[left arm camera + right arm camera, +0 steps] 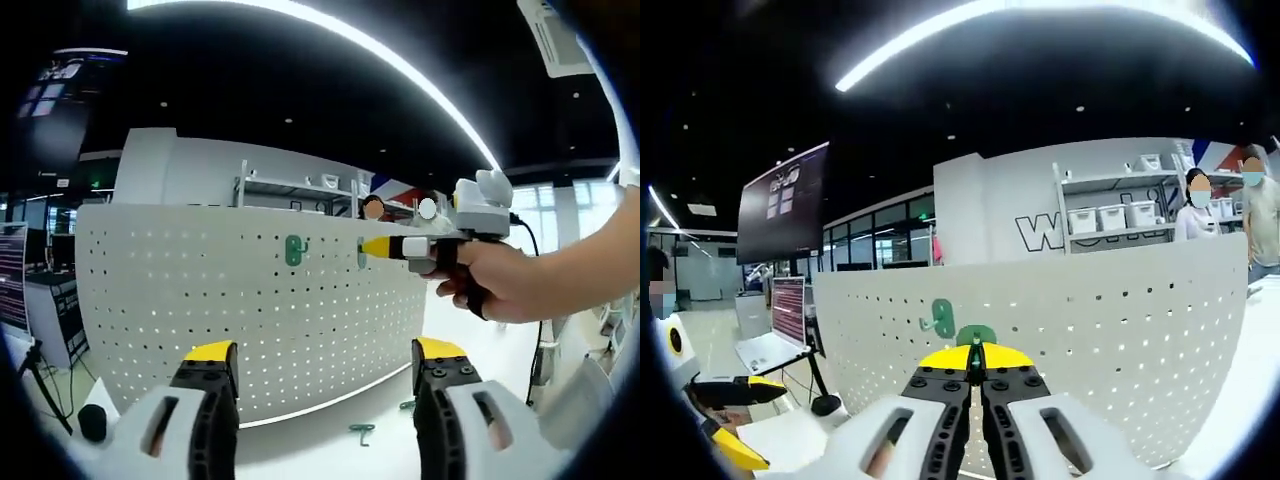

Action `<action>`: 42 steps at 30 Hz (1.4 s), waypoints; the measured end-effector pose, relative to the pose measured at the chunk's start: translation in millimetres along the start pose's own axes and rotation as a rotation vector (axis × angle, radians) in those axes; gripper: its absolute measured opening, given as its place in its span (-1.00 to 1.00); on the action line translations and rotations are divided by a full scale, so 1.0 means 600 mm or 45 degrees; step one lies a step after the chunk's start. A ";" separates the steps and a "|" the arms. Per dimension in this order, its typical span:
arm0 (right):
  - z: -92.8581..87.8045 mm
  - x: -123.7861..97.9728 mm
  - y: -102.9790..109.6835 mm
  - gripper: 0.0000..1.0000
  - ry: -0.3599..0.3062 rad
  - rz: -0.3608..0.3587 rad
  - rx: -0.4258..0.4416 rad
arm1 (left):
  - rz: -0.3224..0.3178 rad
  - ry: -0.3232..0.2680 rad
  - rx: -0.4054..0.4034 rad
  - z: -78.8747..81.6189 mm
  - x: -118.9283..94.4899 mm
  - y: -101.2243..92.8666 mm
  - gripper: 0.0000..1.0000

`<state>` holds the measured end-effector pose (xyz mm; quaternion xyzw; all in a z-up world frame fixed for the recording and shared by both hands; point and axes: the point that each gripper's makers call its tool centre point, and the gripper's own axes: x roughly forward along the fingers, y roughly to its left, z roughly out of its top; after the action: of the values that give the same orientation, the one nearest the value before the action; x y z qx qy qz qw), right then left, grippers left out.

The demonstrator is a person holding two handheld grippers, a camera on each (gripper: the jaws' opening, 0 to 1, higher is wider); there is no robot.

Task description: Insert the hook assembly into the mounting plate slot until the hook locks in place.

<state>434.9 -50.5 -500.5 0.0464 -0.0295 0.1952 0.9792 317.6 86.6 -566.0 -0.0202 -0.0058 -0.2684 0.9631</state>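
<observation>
Green hook [976,335] is sitting pinched between the right gripper's [976,352] closed jaws, pressing against the white pegboard [200,300]. At its 10 o'clock, 1 mounted hook [940,318] is hanging. Left gripper [325,362] is hovering, jaws spread, holding nothing.

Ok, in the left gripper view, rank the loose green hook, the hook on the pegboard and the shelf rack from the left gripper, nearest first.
1. Loose green hook, low, between the jaws.
2. Mounted hook, on the pegboard.
3. Shelf rack, behind it.
</observation>
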 end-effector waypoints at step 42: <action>0.011 0.100 -0.013 -1.00 -0.069 -0.024 -0.061 | 0.043 0.024 0.032 0.011 -0.017 0.022 0.40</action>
<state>493.0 -35.4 -490.0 0.0285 -0.0602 0.1837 0.9807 315.7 103.3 -560.1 -0.0055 0.0003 -0.2521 0.9677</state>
